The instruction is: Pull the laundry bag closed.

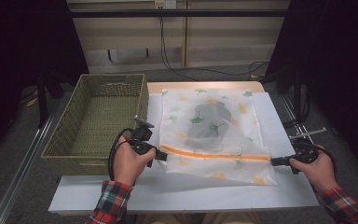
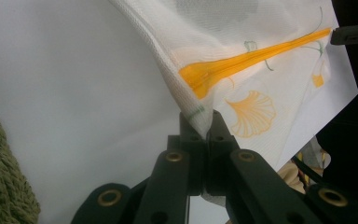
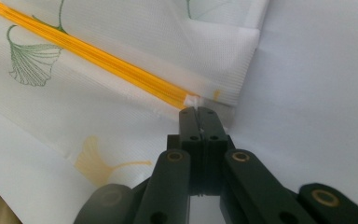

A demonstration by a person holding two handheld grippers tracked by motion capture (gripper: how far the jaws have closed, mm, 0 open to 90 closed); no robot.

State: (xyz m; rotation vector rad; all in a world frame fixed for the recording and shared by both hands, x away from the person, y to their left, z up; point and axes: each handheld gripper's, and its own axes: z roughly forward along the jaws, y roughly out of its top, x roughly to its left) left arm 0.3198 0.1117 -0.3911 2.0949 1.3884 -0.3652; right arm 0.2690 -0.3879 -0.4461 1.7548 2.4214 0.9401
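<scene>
White tabletop (image 1: 289, 186), wicker basket (image 1: 98, 121) beside left gripper (image 1: 162, 157). Mesh laundry bag (image 1: 214, 130) w/ orange zipper (image 1: 214, 155) lies stretched btwn both grippers: left gripper pinches bag's edge; right gripper (image 1: 274, 162) clamped at zipper's end.

A dark garment (image 1: 208, 120) inside the mesh bag (image 1: 216, 100) shows only as a grey blur through the cloth; its kind can't be told. The left gripper (image 2: 200, 122) pads are covered by pinched bag edge. The basket (image 2: 2, 177) is cut off at the frame's edge.
</scene>
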